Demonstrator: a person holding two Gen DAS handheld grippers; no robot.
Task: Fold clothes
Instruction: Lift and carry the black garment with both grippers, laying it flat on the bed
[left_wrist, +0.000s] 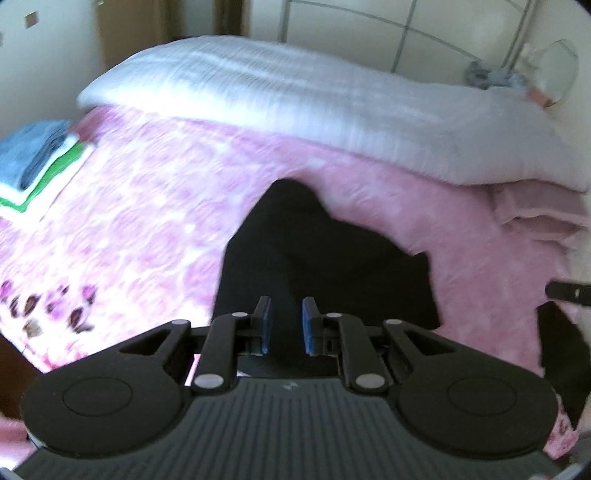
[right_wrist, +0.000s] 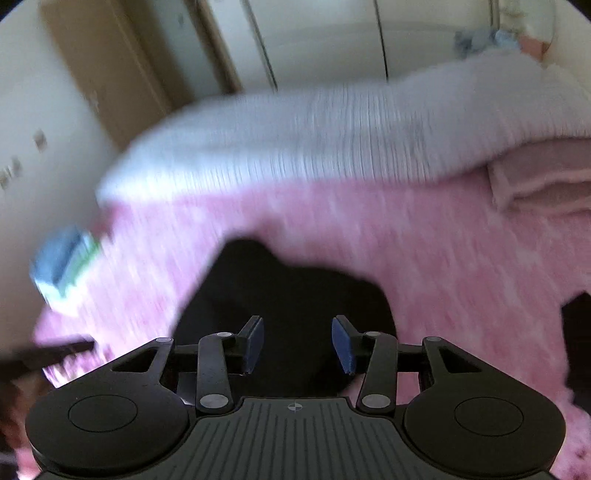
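The left gripper (left_wrist: 287, 325) points down at a bed, its 2 blue pads (left_wrist: 266, 325) a narrow gap apart with nothing pinched between them; it is released. Directly beyond the fingertips lies a black garment (left_wrist: 325, 258), spread in an uneven dark shape on a pink bedspread (left_wrist: 166, 221). The garment's far end rises to a rounded point, and its right side ends in a jagged corner. At the right edge of this view a dark gripper tip (left_wrist: 569, 291) pokes in over the bedspread, with more black cloth below it.

The right gripper (right_wrist: 297, 345) also points down at the bed, its blue pads (right_wrist: 341, 345) standing wide apart and empty, so it too is released. The same black garment (right_wrist: 280, 288) lies just ahead of and under its fingers. This view is heavily smeared by motion blur.

Farther out, near the left edge of the bedspread, sits a folded stack (left_wrist: 33, 158) of blue, white and green cloth, well apart from the black garment. A thick white quilt (left_wrist: 314, 110) lies across the far side of the bed. Under its right end sits folded pale pink cloth (left_wrist: 535, 210). Behind the bed stand a cream wall (left_wrist: 37, 74) and a thin metal headboard frame (left_wrist: 406, 33). Small items on the far right corner are too blurred to identify.
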